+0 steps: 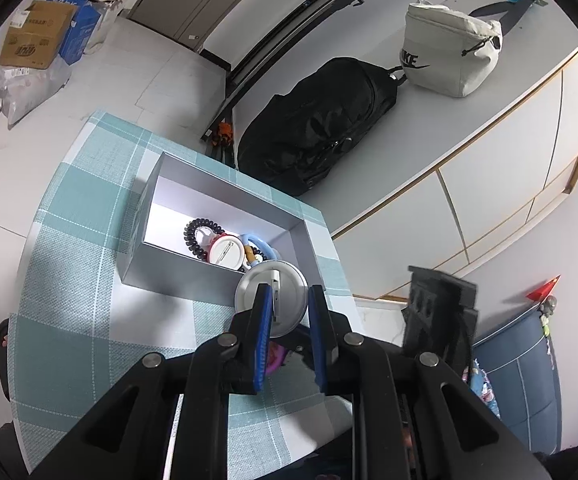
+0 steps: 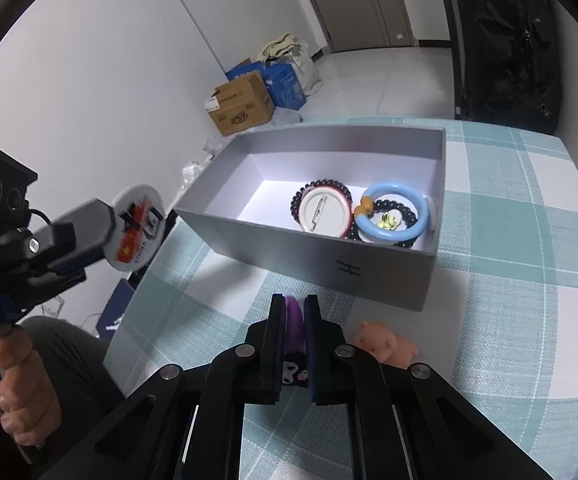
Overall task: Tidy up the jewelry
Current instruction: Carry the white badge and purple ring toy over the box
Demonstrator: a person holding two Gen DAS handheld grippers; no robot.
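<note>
Left wrist view: the left gripper (image 1: pixel 289 300) carries a round badge (image 1: pixel 272 292), back side and pin clasp toward the lens; the jaws look wider than the clasp, so from here I cannot tell what they bear on. The right wrist view settles it: the left gripper (image 2: pixel 129 220) is clamped on the round badge (image 2: pixel 140 229), held in the air off the table's left edge, just beside the near-left corner of the grey box (image 2: pixel 389 276), printed face only partly legible behind the fingers. The person's left hand (image 2: pixel 21 392) wraps the handle low at frame left, arm cut off. The right gripper (image 2: pixel 293 312) sits low over the checked tablecloth (image 2: pixel 509 320), jaws closed on a purple toy (image 2: pixel 293 328) whose lower end is hidden between the pads. A pink pig figure (image 2: pixel 385 346) lies just right of it, partly blocked by the gripper body. Inside the box, a second badge (image 2: pixel 323 213), a blue ring (image 2: pixel 393 214) and dark bead bracelets (image 2: pixel 407 216) crowd the right end, overlapping; the left half of the box floor is bare. The box's near wall stands between the right gripper and the contents. A black bag (image 1: pixel 313 128) lies beyond the table.
</note>
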